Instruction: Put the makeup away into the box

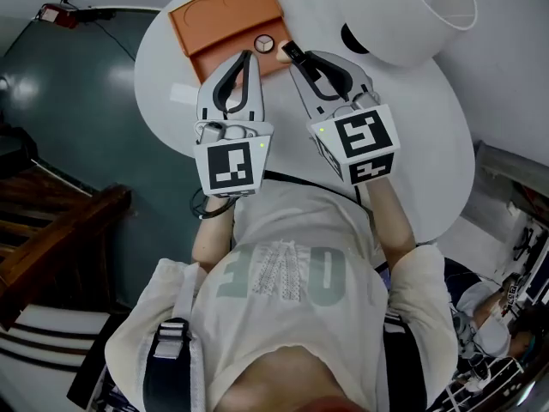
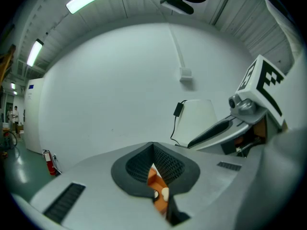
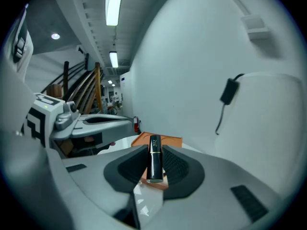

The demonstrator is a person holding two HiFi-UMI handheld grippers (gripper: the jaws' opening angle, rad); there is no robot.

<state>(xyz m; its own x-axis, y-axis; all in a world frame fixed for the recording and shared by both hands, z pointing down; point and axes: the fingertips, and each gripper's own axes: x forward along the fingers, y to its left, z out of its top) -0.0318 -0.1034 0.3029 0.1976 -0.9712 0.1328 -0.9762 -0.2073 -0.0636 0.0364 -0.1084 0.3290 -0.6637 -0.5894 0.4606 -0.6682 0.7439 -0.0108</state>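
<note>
**Right tongs grasp a lipstick above the orange box; left tongs clenched on nothing**

From the head view, a person leans over a round white table (image 1: 171, 93) with a gripper in each hand. An orange box (image 1: 227, 20) lies flat on the far side of the table. A small round item (image 1: 264, 44) sits at the box's near edge, and a white lampshade (image 1: 420, 15) stands to the right. Both grippers point toward the box, side by side and close together.

The right gripper (image 1: 290, 54) has a dark tip showing at its jaws. Only the right gripper view makes clear what that is: a black lipstick tube (image 3: 154, 159), standing upright and pinched between the two ribbed pads, with the box's orange corner just behind it.

The left gripper (image 1: 250, 56) looks pressed together from above. The left gripper view confirms it: the pads meet at their tips with nothing between them. A thin slit lower down shows a sliver of the orange box and the pale round item. This view alone also shows a red fire extinguisher (image 2: 49, 161) against the far wall.
</note>
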